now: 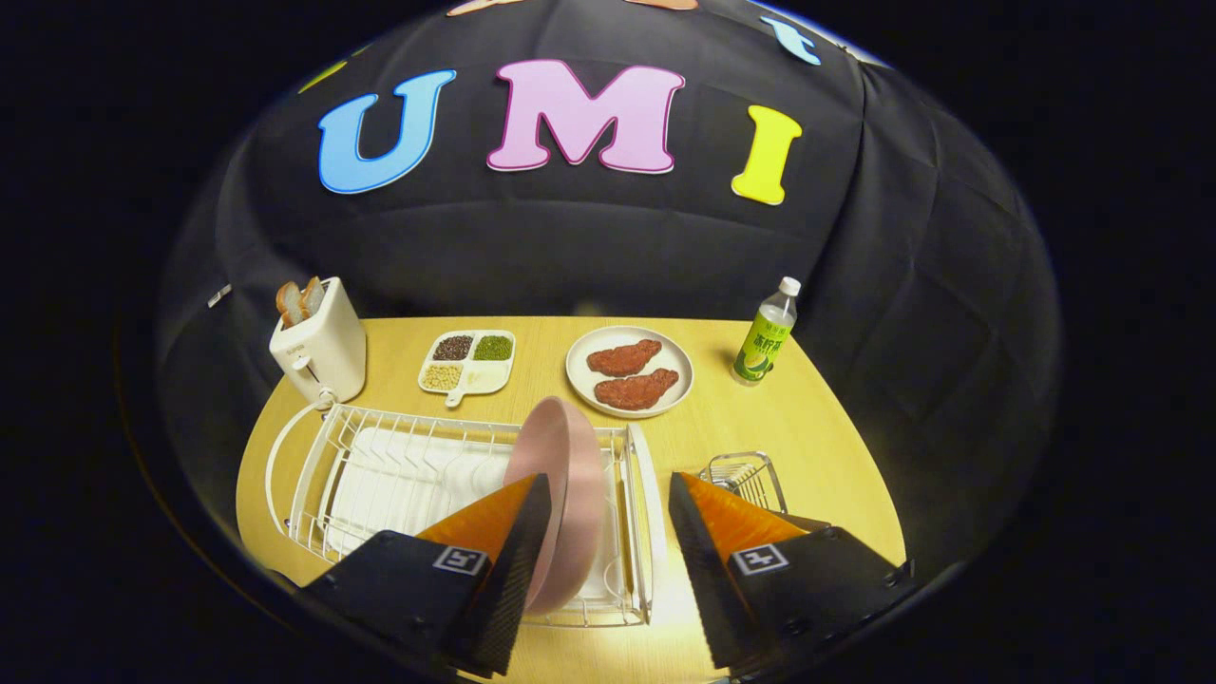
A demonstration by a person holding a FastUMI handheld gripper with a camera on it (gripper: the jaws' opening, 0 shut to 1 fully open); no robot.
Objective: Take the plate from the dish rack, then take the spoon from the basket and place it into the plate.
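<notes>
Gripper [608,494] is open, fingers spread wide, nothing pressed between them. Pink plate [560,494] stands on edge, tilted, in the right end of the white dish rack [380,465]; it sits just beside the left finger, which overlaps its lower part. Cannot tell whether that finger touches the plate. Right finger is apart from the plate, over the rack's right rim and bare table.

Small wire basket [746,478] sits on the wooden table [817,427] right of the rack, partly behind the right finger; spoon inside not discernible.

Beyond the rack: white toaster [318,347] with bread slices at the far left, divided tray of beans [467,361] next to it, white plate with two meat pieces [629,370] in the middle, green-labelled bottle [765,332] at the far right. All well apart from the fingers.
</notes>
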